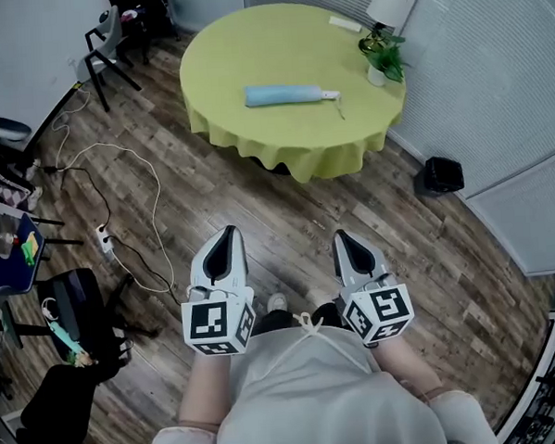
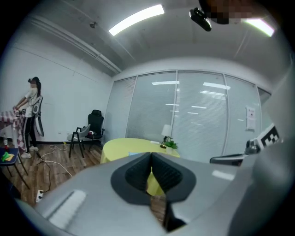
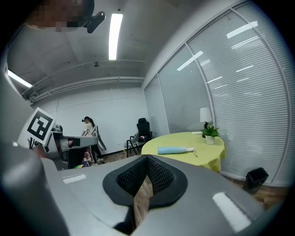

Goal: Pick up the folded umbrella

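Folded umbrella [image 1: 289, 95], light blue, lies flat on the round yellow table [image 1: 255, 139], roughly mid-top and a bit toward the near edge. Its white handle end points right, toward the potted plant [image 1: 383, 62] at the table's right edge. A lamp [image 1: 389, 4] stands behind the plant at the far right edge.

Left gripper [image 1: 227, 234] and right gripper [image 1: 342, 237] are both held low over the wood floor [image 1: 286, 216], close to the person's body and side by side, pointing toward the table. The umbrella is well ahead of both, nothing touching it, with bare floor between them and the table's near edge.

Left gripper view: jaws clenched, tips meeting, nothing between. Right gripper view: the same, tips together and empty, with the umbrella off to the upper right of the jaws.

A black bin [image 1: 441, 174] sits on the floor right of the table and a chair [image 1: 109, 51] to its left.
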Action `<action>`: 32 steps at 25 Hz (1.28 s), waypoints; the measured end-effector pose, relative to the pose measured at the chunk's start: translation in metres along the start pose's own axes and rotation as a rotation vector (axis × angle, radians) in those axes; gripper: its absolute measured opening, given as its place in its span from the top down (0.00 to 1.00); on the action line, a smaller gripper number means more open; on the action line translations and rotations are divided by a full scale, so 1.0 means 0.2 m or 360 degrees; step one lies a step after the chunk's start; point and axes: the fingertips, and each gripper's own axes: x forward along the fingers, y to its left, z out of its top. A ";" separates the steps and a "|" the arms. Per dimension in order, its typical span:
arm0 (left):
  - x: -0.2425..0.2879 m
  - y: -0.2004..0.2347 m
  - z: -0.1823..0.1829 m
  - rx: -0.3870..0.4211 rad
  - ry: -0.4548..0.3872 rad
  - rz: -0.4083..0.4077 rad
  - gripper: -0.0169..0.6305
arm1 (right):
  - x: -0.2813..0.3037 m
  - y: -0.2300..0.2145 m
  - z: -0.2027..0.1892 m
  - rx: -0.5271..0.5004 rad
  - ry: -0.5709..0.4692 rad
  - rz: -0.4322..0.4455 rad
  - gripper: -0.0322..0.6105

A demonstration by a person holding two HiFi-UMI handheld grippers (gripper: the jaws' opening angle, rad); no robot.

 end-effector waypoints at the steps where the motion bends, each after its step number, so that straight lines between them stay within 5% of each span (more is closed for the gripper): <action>1: 0.03 0.03 0.01 -0.0006 -0.0003 -0.0017 0.96 | 0.04 0.00 0.00 0.0007 0.0007 -0.0015 0.95; 13: 0.56 0.18 0.02 0.0013 0.0016 0.0019 0.96 | 0.56 -0.25 0.08 -0.0009 0.0011 0.0022 0.95; 22: 1.31 0.12 0.24 0.0038 0.0001 0.0054 0.96 | 1.14 -0.72 0.39 -0.0063 -0.0022 0.0183 0.95; 32: 2.10 0.00 0.22 0.0154 0.0181 0.0004 0.96 | 1.70 -1.14 0.59 -0.0156 0.0008 0.0337 0.95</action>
